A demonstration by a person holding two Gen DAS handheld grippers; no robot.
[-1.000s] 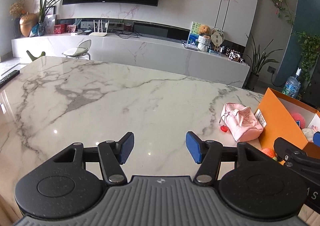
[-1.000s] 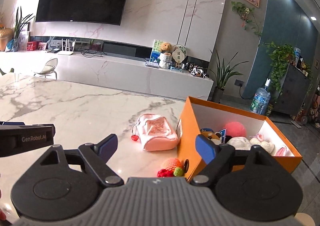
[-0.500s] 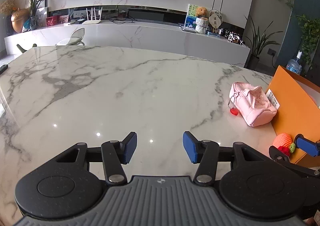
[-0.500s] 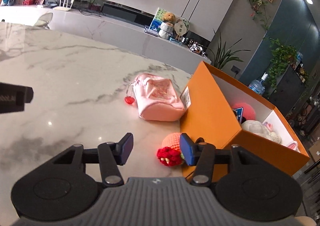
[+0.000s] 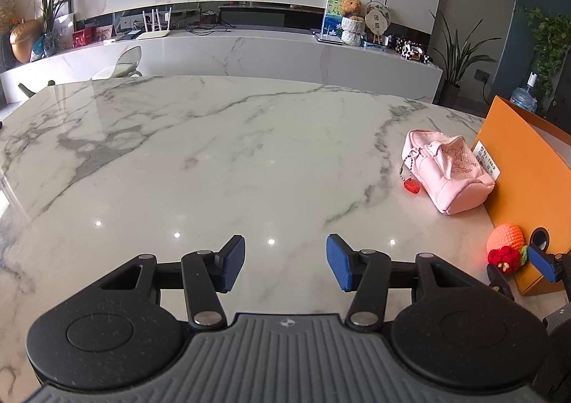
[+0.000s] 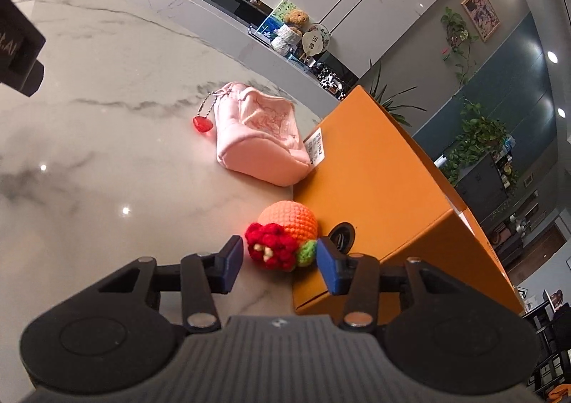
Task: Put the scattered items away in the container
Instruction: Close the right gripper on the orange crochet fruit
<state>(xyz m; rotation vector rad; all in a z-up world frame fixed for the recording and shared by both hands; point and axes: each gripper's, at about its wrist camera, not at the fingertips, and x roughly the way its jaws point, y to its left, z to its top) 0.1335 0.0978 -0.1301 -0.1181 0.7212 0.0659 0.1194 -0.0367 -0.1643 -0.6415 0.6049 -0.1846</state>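
We are holding the right gripper (image 6: 280,262) low over the marble counter (image 6: 107,139), its jaws narrowing around the crocheted toy (image 6: 285,240). The toy's red flower end is sitting between the two blue pads (image 6: 233,262); a sliver of gap is showing on the left pad's side, and on the right we cannot tell whether the pad is touching. Just beyond the right jaw, the orange box (image 6: 374,189) is standing on the counter, the toy lying against its near wall. Farther ahead of the jaws, the pink pouch (image 6: 260,139) is resting against the same wall, its red charm (image 6: 202,125) to the left. We are keeping the left gripper (image 5: 285,263) over bare counter (image 5: 214,153), jaws moderately wide with nothing between them.
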